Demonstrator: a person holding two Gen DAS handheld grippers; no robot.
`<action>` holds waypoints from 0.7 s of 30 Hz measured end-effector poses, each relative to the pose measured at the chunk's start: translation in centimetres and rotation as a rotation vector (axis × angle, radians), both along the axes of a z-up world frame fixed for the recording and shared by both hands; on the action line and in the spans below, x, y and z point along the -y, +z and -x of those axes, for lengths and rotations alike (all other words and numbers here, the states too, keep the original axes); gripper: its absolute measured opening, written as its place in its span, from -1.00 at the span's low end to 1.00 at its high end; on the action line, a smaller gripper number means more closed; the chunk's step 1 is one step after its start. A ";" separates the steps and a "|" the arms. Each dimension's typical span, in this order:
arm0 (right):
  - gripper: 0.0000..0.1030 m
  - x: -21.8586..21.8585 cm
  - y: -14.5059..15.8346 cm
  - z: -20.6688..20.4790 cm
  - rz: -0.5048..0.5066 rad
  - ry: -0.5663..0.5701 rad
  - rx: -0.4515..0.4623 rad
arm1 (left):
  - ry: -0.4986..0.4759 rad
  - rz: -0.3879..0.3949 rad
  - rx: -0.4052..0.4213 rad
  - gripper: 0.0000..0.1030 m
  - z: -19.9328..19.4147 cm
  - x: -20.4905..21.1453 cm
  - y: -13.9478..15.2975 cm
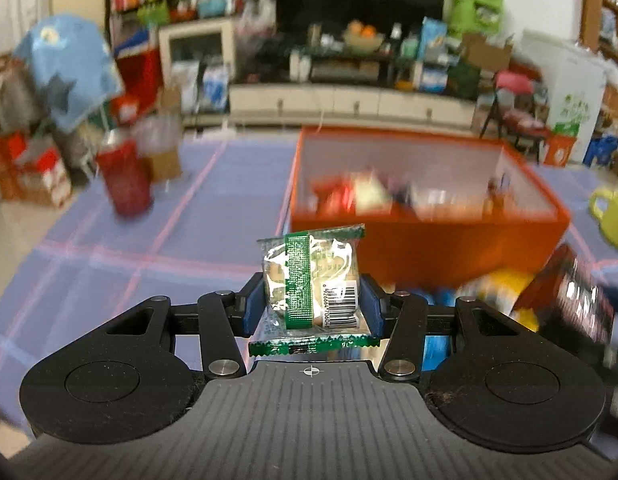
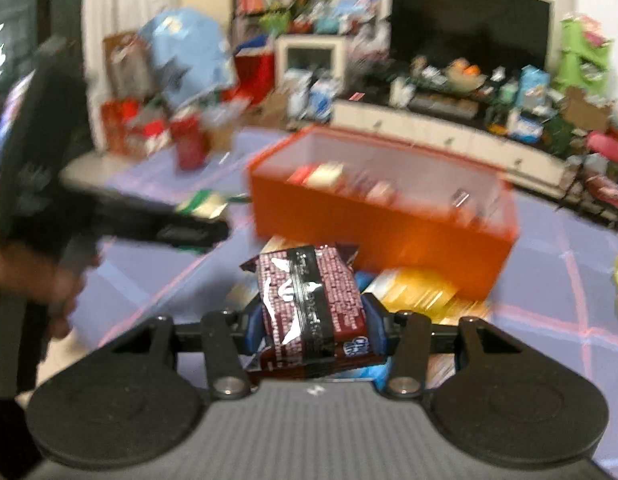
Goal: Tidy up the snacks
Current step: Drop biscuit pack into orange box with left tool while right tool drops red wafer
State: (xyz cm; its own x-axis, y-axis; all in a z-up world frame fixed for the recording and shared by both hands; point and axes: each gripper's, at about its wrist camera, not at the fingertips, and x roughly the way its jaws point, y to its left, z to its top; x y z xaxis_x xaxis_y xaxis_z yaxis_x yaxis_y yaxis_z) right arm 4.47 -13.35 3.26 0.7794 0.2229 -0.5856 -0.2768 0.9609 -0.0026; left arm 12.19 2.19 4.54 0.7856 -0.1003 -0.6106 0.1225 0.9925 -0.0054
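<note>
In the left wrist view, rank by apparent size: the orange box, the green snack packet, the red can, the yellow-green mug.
1. orange box, clearly largest.
2. green snack packet, though it sits nearest the camera, which inflates it.
3. red can.
The yellow-green mug is cut off by the frame edge, so its rank is unsure.

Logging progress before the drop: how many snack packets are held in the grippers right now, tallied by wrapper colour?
Green-and-clear packet, in the left gripper: 1
Dark red packet, in the right gripper: 1
Total held: 2
Those in the orange box and the loose ones in front of it are too blurred to count.
</note>
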 end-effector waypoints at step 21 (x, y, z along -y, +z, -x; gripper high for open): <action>0.46 5.4 0.9 -2.7 -0.030 -0.189 0.062 | 0.059 0.074 -0.064 0.14 -2.6 -2.0 -1.2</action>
